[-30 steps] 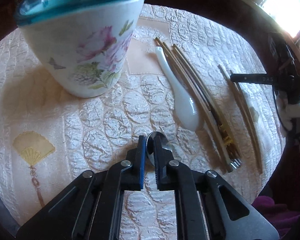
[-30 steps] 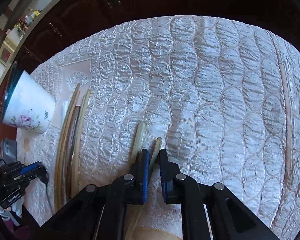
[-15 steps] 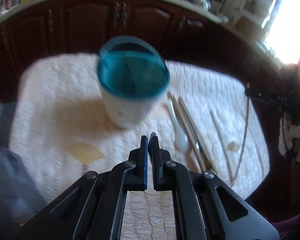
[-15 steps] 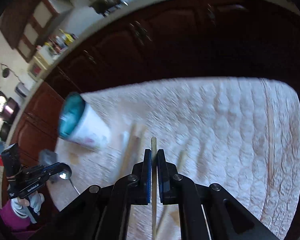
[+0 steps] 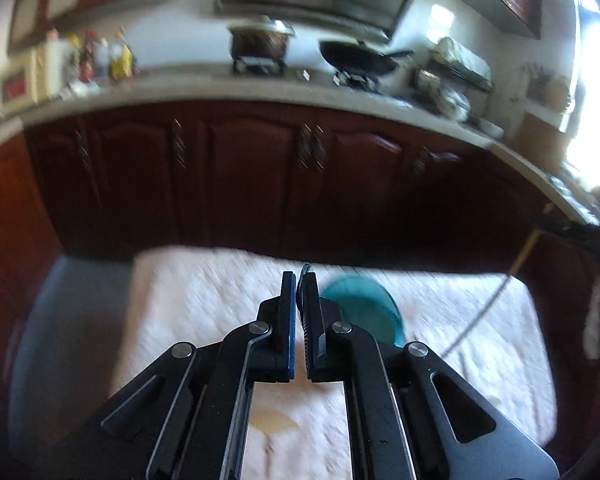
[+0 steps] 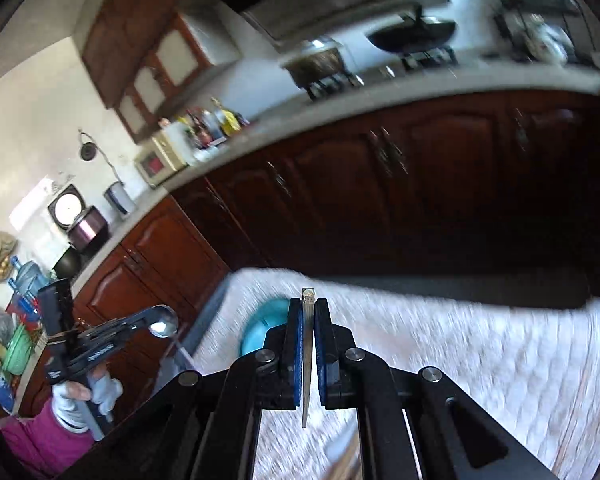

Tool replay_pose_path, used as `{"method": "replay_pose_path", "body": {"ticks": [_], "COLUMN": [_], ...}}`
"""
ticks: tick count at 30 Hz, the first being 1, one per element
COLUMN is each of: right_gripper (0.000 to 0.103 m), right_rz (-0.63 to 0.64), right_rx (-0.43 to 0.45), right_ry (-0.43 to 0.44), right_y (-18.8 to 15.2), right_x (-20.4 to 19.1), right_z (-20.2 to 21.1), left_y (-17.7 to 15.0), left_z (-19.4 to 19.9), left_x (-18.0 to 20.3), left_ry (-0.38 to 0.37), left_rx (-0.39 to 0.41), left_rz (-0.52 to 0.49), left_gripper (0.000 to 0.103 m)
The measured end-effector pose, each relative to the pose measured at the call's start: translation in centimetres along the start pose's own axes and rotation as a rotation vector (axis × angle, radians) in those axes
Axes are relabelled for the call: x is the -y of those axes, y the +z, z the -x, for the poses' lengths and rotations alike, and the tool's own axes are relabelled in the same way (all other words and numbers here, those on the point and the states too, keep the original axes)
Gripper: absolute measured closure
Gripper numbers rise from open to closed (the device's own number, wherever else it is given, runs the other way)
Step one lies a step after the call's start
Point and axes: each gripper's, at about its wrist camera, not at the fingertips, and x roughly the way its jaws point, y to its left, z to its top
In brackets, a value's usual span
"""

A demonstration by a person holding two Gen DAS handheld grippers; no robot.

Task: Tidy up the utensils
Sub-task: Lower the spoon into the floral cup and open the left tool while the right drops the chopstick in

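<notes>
My left gripper [image 5: 299,280] is shut on a metal spoon [image 5: 305,274], whose bowl edge pokes out past the fingertips. The right wrist view shows this spoon's shiny bowl [image 6: 164,322] held up in the air. My right gripper [image 6: 308,304] is shut on a pale chopstick [image 6: 308,356] that stands upright between the pads. From the left wrist view that chopstick [image 5: 496,292] hangs slanted at the right. The cup with the teal inside [image 5: 360,312] stands on the quilted white cloth [image 5: 204,300], below and just beyond both grippers; the same cup [image 6: 260,328] shows left of my right fingers.
Dark wooden cabinets [image 5: 252,176] under a counter with a pot and a wok stand behind the table. A white-gloved hand [image 6: 80,396] and a pink sleeve hold the left gripper. More utensils lie blurred on the cloth [image 6: 480,352] near the bottom edge.
Both grippers closed, the left on the spoon and the right on the chopstick, and rose from the cloth. Both views tilted up to the cabinets, and the cup now lies lower and smaller.
</notes>
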Motion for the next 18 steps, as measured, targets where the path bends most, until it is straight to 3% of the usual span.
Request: {"method": "replay_pose_path", "body": {"ticks": [4, 8, 14, 18], "right_gripper": [0.098, 0.098, 0.098, 0.098], "right_rz": [0.057, 0.087, 0.115, 0.103], "right_rx": [0.045, 0.050, 0.000, -0.053], "right_ry": [-0.006, -0.036, -0.090, -0.094], "right_y": [3.4, 5.1, 5.1, 3.6], "right_x": [-2.3, -3.8, -4.1, -3.3], "right_z": [-0.4, -3.1, -8.7, -11.6], "left_y": [1.2, 0.4, -1.7, -2.7], "left_z": [-2.1, -5.0, -8.1, -9.7], "left_x": [0.4, 1.5, 3.5, 4.3], "left_ry": [0.110, 0.191, 0.264, 0.265], "left_rx": [0.049, 0.057, 0.060, 0.029], "left_rz": [-0.036, -0.084, -0.153, -0.166], "left_gripper": [0.101, 0.101, 0.101, 0.101]}}
